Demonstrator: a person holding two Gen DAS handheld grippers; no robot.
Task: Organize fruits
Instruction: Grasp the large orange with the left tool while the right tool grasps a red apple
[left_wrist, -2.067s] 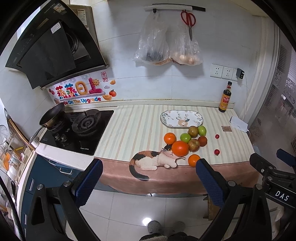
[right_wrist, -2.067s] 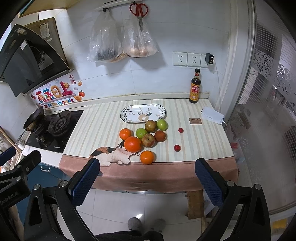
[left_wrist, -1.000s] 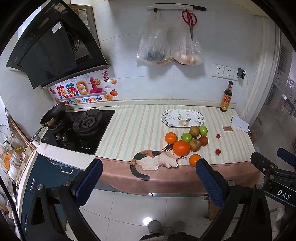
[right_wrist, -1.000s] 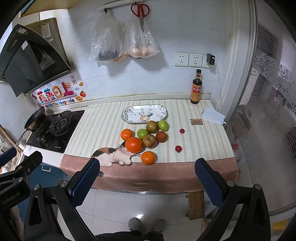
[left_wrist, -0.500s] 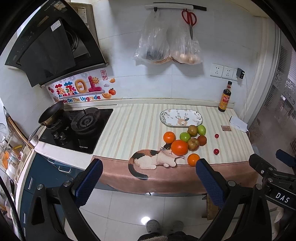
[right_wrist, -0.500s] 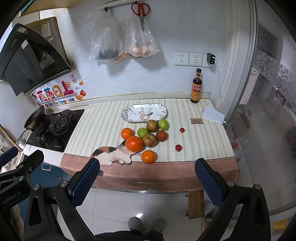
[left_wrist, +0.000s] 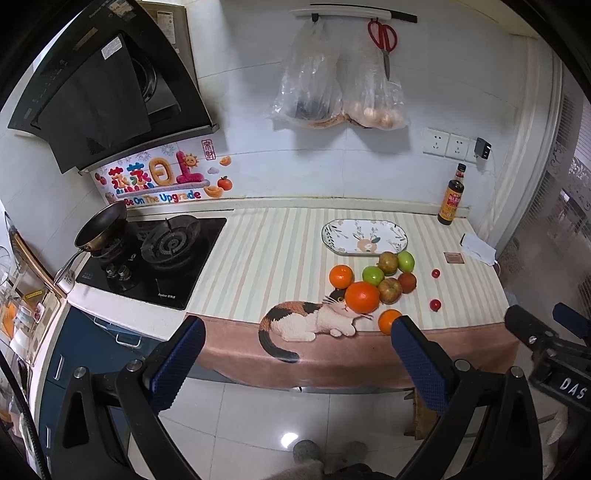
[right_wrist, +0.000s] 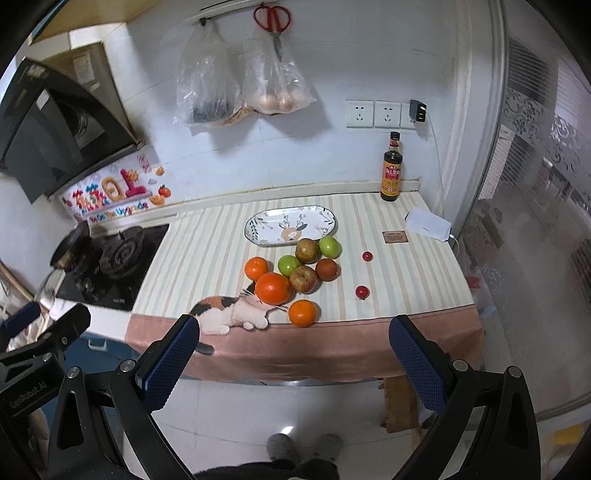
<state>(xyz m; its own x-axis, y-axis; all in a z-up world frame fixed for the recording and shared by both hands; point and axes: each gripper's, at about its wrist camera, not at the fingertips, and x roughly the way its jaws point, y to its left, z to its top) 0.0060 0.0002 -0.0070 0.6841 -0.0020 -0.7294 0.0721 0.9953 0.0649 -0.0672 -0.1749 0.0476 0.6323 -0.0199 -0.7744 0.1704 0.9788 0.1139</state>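
Note:
A cluster of fruit lies on the striped counter cloth: a big orange, two smaller oranges, two green apples, reddish apples and two small red fruits. Behind them sits an empty oval patterned plate. My left gripper and right gripper both stand open, held back from the counter's front edge above the floor, with nothing between their fingers.
A gas hob with a frying pan is at the left. A sauce bottle, a white packet and a small card sit at the counter's right. Bags and scissors hang on the wall. A person's feet show below.
Both views have drifted only slightly; the right gripper has edged a little closer to the counter. Both grippers stay open and the fruit has not moved.

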